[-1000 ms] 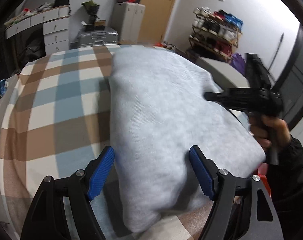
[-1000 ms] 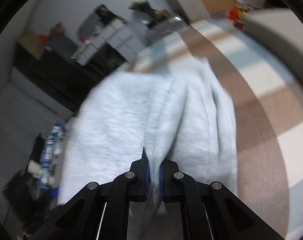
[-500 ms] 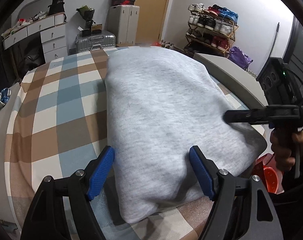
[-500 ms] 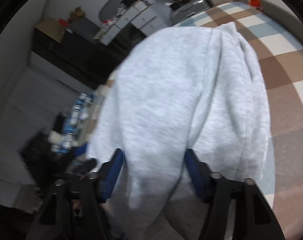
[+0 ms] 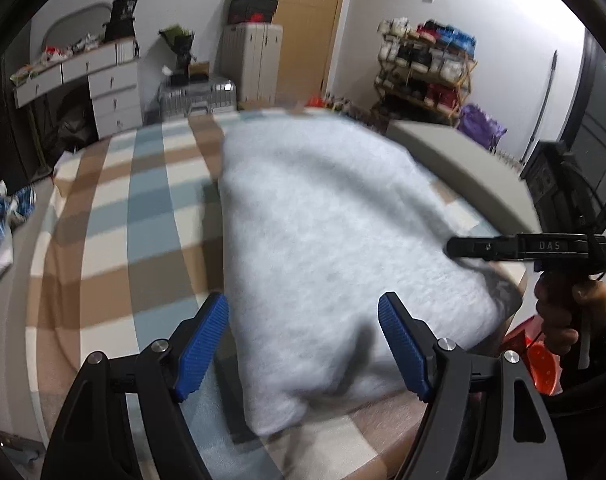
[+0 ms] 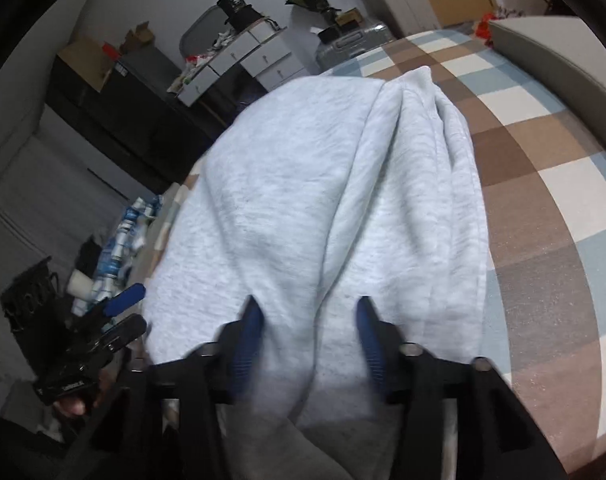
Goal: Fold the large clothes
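Both grippers are open now: your left gripper [image 5: 303, 340] waits wide at the near edge, and your right gripper [image 6: 309, 340] has just released the grey garment [image 5: 335, 240] folded on the bed [image 5: 115, 220]. Lift straight away, without dragging cloth.

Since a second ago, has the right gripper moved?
Yes. The right gripper has slid right off the grey garment, toward the bed's edge; its jaws have just been opening, pressing nothing.

Light grey sweatshirt [image 5: 327, 240] lies folded (slightly rumpled) on the checked bedspread [image 5: 115, 216].
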`<action>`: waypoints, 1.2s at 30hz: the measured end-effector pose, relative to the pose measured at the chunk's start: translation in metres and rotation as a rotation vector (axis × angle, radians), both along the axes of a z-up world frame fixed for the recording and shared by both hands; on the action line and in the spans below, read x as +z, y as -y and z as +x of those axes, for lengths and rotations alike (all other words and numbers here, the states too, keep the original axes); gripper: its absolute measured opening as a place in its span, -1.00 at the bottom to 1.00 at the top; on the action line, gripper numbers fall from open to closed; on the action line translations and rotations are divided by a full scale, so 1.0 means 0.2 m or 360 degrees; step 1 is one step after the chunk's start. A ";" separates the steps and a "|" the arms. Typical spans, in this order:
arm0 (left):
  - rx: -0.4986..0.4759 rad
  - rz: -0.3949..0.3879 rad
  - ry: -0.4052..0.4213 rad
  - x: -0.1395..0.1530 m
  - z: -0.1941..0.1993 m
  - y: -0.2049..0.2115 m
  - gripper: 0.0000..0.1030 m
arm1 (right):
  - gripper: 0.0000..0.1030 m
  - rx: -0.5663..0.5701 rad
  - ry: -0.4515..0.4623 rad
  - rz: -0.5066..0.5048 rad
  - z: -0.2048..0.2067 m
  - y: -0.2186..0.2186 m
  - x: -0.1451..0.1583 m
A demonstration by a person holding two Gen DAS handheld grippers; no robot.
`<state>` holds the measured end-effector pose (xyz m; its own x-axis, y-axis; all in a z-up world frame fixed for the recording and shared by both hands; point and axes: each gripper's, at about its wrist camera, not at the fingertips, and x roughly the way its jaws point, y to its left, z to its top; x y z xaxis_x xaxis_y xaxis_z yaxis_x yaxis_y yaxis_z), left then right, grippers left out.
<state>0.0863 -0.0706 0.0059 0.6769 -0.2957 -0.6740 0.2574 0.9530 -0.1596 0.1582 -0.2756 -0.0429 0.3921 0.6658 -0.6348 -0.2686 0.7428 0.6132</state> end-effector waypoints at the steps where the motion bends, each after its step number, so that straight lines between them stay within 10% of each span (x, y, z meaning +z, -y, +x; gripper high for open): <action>1: -0.0002 -0.0011 0.0020 0.01 0.01 0.01 0.43 | 0.01 -0.0024 -0.0026 0.0064 0.03 0.04 -0.01; 9: -0.0322 0.0003 0.0023 -0.02 0.20 0.32 0.43 | 0.00 -0.0197 -0.0213 0.0371 0.28 0.05 -0.13; 11: -0.0454 0.0097 -0.0136 -0.12 0.23 0.43 0.42 | -0.69 -0.0165 -0.0155 0.0357 0.30 0.03 -0.09; 14: -0.0589 0.0381 -0.0073 -0.20 0.15 0.55 0.43 | -0.82 -0.0119 0.0037 0.0241 0.26 -0.02 0.05; 16: -0.0636 0.0345 -0.0111 -0.21 0.14 0.55 0.42 | -0.83 -0.0100 0.0165 0.0233 0.22 -0.02 0.16; 19: -0.0712 0.0369 -0.0103 -0.22 0.10 0.57 0.42 | -0.84 -0.0072 0.0268 0.0142 0.21 -0.02 0.20; 24: -0.0677 0.0369 -0.0127 -0.25 0.09 0.58 0.42 | -0.80 -0.0127 -0.0032 0.0053 0.35 0.02 -0.10; 36: -0.0640 0.0359 -0.0049 -0.23 0.04 0.59 0.47 | -0.15 0.0057 -0.0027 0.0013 0.02 -0.05 -0.01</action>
<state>0.0951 -0.1876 -0.0411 0.5172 -0.3744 -0.7697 0.6121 0.7903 0.0269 0.1622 -0.2663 -0.0441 0.3574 0.6843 -0.6356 -0.2846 0.7280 0.6238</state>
